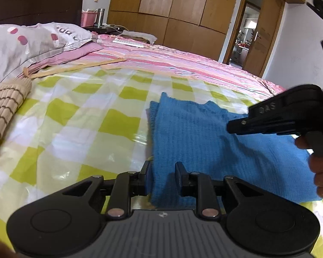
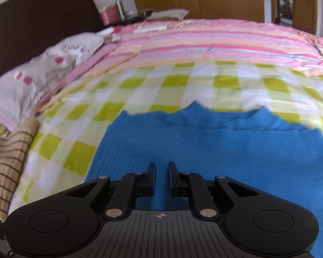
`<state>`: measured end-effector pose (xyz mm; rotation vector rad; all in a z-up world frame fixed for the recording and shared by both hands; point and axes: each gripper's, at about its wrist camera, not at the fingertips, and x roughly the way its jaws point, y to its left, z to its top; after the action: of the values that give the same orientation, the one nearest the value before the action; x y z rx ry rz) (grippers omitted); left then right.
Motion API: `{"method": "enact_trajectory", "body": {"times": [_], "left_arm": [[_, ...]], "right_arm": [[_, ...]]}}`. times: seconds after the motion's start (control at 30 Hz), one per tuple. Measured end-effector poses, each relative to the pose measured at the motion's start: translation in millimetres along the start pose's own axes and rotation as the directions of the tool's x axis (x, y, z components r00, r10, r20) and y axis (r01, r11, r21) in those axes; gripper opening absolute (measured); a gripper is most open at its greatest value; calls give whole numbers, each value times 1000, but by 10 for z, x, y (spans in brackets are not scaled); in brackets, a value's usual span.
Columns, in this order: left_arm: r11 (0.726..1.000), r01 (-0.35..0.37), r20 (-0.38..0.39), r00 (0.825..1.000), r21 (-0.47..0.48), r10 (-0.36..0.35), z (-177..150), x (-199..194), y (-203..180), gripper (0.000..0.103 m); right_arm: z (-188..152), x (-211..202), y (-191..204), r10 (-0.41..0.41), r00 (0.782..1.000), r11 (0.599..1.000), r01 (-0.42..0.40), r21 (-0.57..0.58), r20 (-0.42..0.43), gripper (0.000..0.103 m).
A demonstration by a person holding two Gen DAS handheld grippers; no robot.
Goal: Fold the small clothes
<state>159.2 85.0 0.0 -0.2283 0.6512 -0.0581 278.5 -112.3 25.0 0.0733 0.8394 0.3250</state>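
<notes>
A blue knitted garment [image 1: 204,137] lies partly folded on the green-and-white checked sheet [image 1: 79,124]; it also shows in the right wrist view [image 2: 215,150]. My left gripper [image 1: 164,171] is open, its fingers either side of the garment's near left edge. My right gripper [image 2: 161,172] hovers over the garment's middle with a narrow gap between its fingers and nothing in them. In the left wrist view the right gripper [image 1: 232,126] comes in from the right, held by a hand, above the garment.
A beige striped knit [image 1: 4,107] lies at the left edge of the bed. A pillow [image 1: 32,40] and a thin wooden stick [image 1: 75,68] lie behind it. Pink striped bedding [image 1: 183,58], a wardrobe [image 1: 172,10] and an open door [image 1: 247,32] are beyond.
</notes>
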Motion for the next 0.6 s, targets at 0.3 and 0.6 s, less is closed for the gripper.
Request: {"method": "enact_trajectory", "body": {"times": [0.3, 0.6], "left_arm": [[987, 52, 18, 998, 150, -55, -43, -133, -579, 30], [908, 176, -64, 984, 379, -164, -358, 25, -1579, 31]], "right_arm": [[-144, -586, -960, -78, 996, 987, 72, 144, 38, 22], [-492, -832, -1873, -62, 998, 929, 51, 366, 18, 34]]}}
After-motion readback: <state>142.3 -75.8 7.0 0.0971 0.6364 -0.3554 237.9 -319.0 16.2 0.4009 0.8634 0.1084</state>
